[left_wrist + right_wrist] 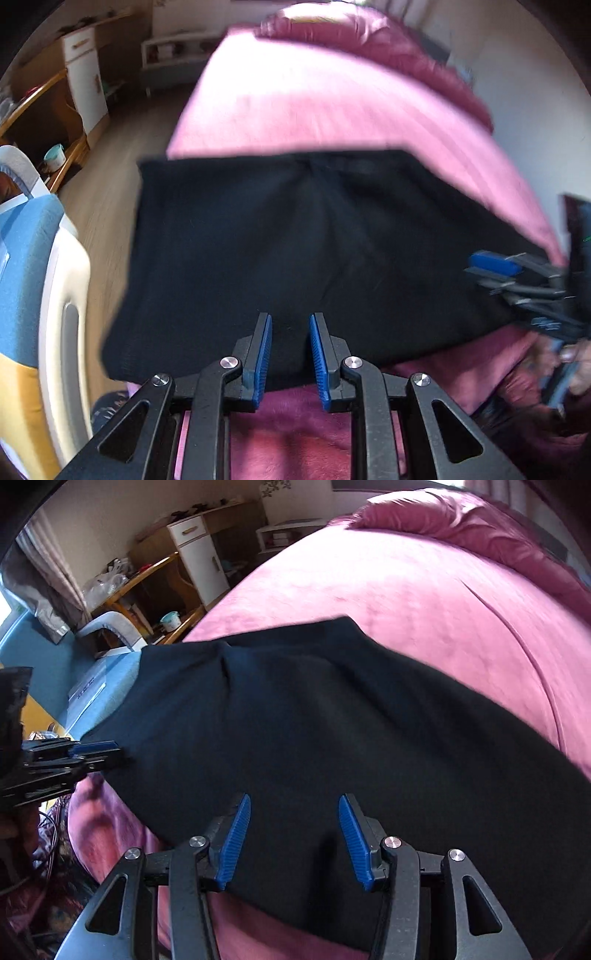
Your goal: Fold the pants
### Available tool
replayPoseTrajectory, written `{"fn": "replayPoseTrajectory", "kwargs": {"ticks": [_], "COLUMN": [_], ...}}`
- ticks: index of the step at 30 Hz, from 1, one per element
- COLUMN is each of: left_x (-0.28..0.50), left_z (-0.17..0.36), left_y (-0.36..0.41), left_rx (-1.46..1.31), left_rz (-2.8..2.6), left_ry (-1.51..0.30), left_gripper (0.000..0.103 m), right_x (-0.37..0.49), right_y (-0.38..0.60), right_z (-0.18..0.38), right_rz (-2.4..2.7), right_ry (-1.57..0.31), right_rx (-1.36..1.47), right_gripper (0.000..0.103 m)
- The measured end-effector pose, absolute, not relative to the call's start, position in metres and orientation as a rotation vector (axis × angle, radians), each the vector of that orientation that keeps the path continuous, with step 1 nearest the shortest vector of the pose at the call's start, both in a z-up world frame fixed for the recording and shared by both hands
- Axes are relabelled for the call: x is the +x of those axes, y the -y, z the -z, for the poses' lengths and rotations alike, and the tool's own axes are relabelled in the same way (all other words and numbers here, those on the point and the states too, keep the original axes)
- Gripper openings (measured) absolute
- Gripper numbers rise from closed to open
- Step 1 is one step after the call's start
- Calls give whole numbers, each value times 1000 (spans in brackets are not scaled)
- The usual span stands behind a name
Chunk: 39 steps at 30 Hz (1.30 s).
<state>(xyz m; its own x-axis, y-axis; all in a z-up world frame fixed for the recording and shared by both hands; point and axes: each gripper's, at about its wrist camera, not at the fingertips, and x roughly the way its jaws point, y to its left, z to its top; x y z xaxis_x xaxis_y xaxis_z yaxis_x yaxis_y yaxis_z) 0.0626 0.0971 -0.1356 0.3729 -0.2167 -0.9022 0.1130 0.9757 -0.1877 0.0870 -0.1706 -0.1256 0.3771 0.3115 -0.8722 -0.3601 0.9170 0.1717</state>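
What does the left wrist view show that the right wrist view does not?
Only the left wrist view shows the left gripper head-on, jaws apart, above the near edge of the black pants. Only the right wrist view shows the right gripper, jaws wider, over the cloth, and a curtain. Both share the pants, the pink bed cover and the white cabinet.

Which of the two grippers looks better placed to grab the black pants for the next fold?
Probably the right gripper: its open jaws sit over the pants, wider apart than those of the left gripper.
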Motion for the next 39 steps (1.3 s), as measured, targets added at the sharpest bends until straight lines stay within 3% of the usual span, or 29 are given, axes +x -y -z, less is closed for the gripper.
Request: {"fn": "replayPoseTrajectory", "kwargs": {"ticks": [8,9,12,18,32,33,34,36,39], "left_x": [65,63,60,49,55,55,56,58,62], "left_z": [134,126,103,73,68,69,71,76,85], "left_y": [-83,-80,-66,-39,14,16,17,18,17], "left_rx": [-63,-60,-53,-14,-16,-17,-19,-30,-50], "left_rz": [135,136,156,181,257,263,266,278,282], "left_ry": [-1144,-1111,-1037,-939,-922,-924,-929,-938,-966], "left_gripper": [22,23,27,28,30,30,30,31,39], "right_x": [80,80,78,80,79,74,75,77,75], "right_y": [198,197,201,199,198,209,216,239,289], "right_z": [143,141,143,158,159,154,149,136,111], "right_rz": [-347,-348,-320,-304,-322,-313,-304,-304,-239], "right_ry": [-1101,-1091,-1087,-1140,-1148,-1140,-1129,-1117,-1047], "right_rx": [-31,-25,-6,-12,10,19,39,128,266], "right_gripper": [52,57,85,103,103,98,86,77,76]}}
